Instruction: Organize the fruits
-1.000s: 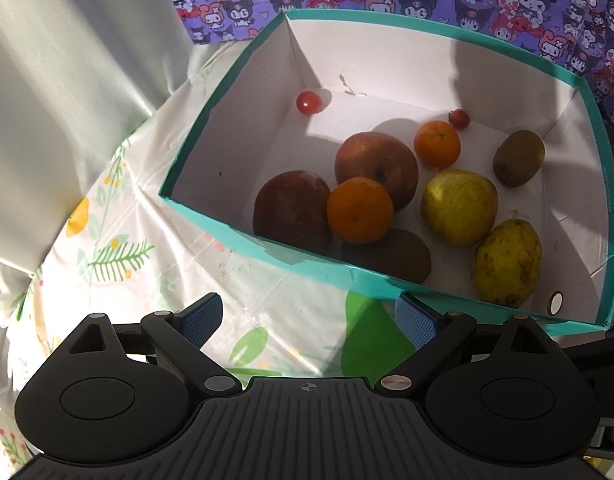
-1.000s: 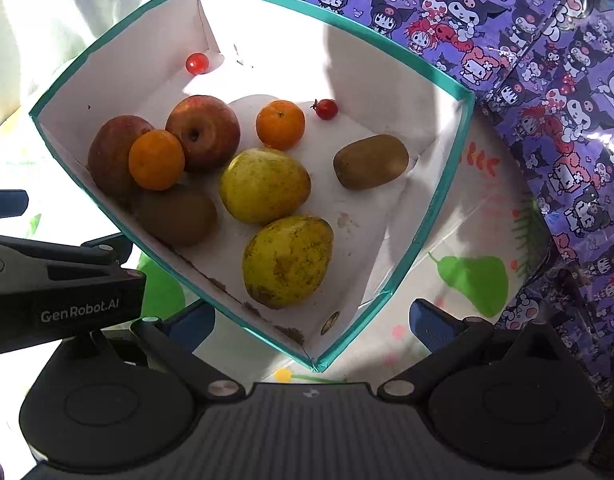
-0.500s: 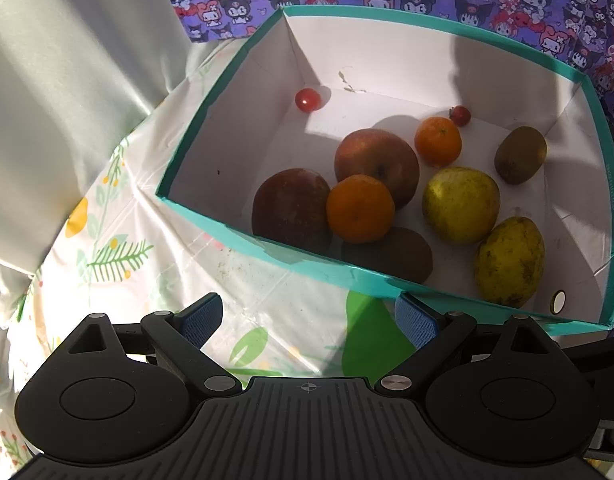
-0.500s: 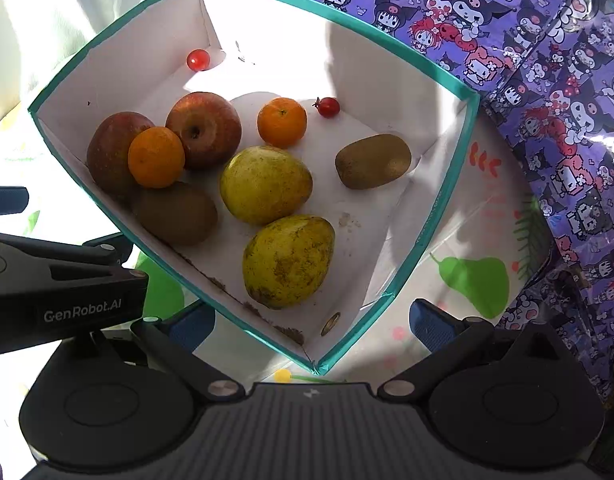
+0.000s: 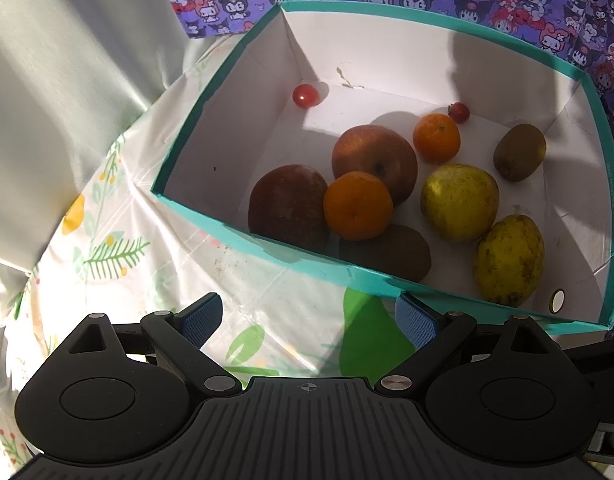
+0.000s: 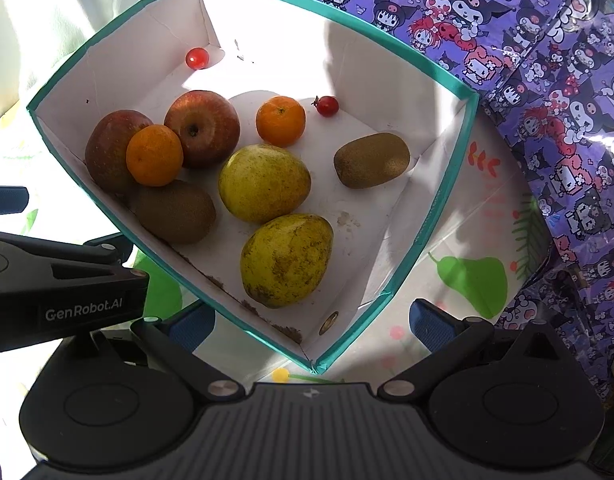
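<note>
Hovering low over the table (image 5: 235, 280), both tools pointed at the box (image 6: 447, 184). Left tool (image 5: 307, 316) sat short of the box's near wall, fingers spread wide, gripping nothing. Right tool (image 6: 311, 328) straddled the box's near corner, likewise wide apart and empty; the left tool's body showed at its left edge. All fruit lay inside the box: two apples (image 6: 203, 128) and an orange (image 6: 155, 156) bunched at the left, touching; a kiwi (image 6: 175, 212) just below them; two pears (image 6: 265, 182) mid-floor, touching; second orange (image 6: 281, 120), second kiwi (image 6: 371, 160) and two cherry tomatoes (image 6: 197, 58) apart.
</note>
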The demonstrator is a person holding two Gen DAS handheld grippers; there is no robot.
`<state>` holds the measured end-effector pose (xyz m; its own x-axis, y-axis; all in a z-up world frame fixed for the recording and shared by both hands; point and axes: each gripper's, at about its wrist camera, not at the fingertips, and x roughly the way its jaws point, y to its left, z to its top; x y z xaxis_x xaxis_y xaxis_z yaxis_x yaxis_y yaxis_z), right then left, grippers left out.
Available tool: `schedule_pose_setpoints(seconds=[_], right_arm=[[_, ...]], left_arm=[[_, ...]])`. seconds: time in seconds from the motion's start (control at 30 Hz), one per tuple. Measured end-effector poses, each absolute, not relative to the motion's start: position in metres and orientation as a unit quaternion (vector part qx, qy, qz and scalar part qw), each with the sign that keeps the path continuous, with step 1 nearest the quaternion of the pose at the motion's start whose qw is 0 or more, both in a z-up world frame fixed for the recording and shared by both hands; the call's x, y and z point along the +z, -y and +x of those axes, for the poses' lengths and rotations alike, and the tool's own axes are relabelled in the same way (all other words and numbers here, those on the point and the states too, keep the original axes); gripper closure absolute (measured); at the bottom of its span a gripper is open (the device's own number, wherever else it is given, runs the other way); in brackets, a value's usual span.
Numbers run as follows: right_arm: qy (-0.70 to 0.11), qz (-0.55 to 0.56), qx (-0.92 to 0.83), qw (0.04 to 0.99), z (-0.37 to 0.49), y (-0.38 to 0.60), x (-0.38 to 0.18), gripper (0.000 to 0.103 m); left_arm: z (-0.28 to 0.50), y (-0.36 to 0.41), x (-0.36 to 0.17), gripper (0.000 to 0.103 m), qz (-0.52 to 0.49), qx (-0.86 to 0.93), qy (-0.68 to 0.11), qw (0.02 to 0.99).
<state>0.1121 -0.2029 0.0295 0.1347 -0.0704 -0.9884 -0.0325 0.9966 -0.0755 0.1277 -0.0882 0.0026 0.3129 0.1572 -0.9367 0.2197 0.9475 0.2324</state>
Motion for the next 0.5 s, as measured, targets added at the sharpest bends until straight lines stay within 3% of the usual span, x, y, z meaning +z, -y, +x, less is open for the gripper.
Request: schedule_pose_setpoints(seconds=[0.5], right_arm=[[-0.659,-0.043,-0.018,0.751,0.1115,0.2014,0.0281,0.000]], left_arm=[[0.1272,0.0876,0.0025,0.006,0.176,-0.013,-0.575,0.799]])
